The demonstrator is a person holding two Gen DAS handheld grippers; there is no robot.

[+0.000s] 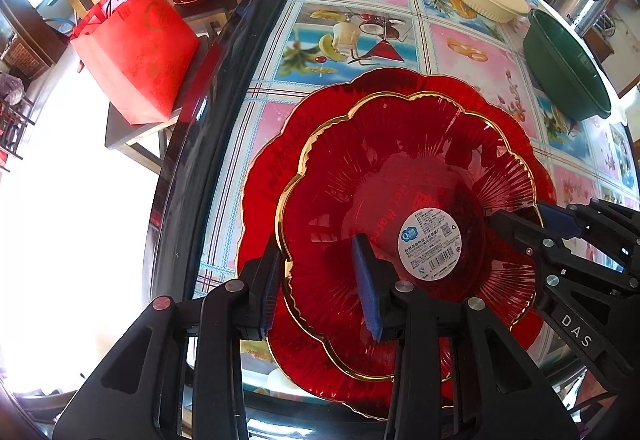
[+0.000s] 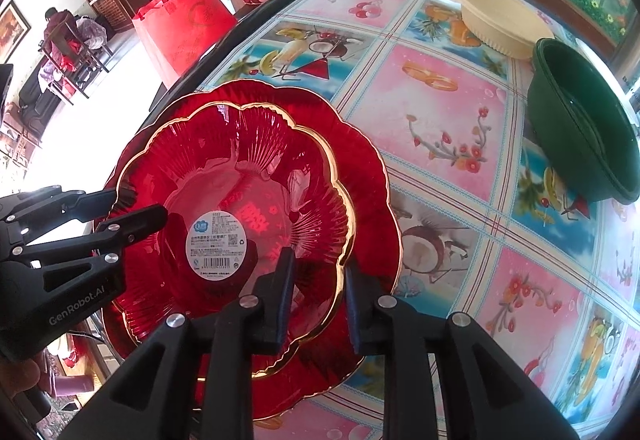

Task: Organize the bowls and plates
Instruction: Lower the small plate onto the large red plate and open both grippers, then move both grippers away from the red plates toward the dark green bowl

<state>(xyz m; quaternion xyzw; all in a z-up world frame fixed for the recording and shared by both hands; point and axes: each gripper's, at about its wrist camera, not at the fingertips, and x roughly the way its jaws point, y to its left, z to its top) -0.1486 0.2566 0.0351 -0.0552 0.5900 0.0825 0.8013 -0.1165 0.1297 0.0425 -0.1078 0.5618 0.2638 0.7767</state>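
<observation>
Left wrist view shows a translucent red, gold-rimmed scalloped plate [image 1: 400, 200] with a round label, lying on a larger red plate [image 1: 272, 176] at the worktop [image 1: 460, 52] edge. Left gripper [image 1: 320, 280] and right gripper [image 2: 318, 296] each straddle its rim, fingers slightly apart, not visibly pressing.

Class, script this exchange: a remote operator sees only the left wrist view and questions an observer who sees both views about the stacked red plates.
Operator: How do the right tongs sit on the upper red plate?
Observer: They straddle its gold rim, one pad inside and one outside, not pinching.
Operator: Is anyone else in the room?
Observer: Yes, a person sits far across the room, away from the table.
</observation>
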